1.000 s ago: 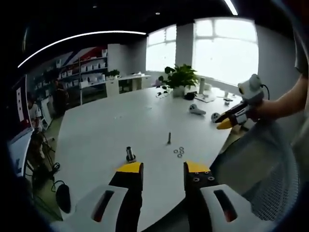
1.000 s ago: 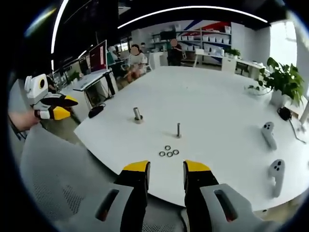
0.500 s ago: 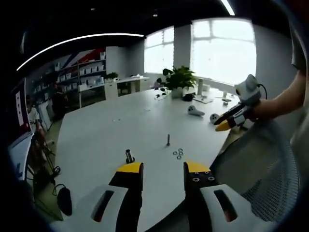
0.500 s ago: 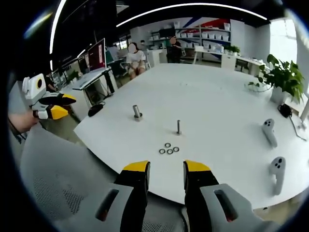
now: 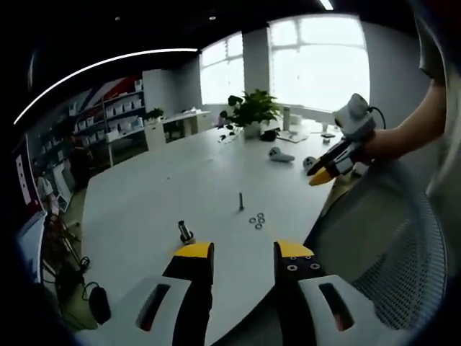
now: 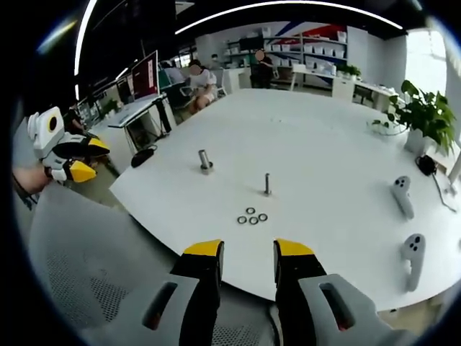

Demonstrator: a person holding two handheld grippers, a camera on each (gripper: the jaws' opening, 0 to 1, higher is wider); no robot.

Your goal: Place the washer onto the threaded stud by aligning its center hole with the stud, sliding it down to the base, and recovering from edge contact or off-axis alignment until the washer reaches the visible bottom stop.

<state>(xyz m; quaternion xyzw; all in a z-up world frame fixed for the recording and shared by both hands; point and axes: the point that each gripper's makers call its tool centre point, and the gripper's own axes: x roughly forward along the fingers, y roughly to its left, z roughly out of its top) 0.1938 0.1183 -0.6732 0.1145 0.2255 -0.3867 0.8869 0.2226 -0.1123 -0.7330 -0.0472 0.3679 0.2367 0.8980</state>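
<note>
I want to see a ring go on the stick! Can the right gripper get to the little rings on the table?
Probably yes. The right gripper is open and empty, and the washers lie loose on the white table just ahead of it, near the edge. Nothing stands between them; the threaded stud is behind the washers.

A large white round-edged table (image 6: 324, 144) is spanning the room. Two white handheld controllers (image 6: 401, 199) are lying at its three o'clock edge, a leafy green potted plant (image 6: 425, 115) is standing at two o'clock, and a grey mesh chair back (image 6: 86, 267) is sitting at eight o'clock.
</note>
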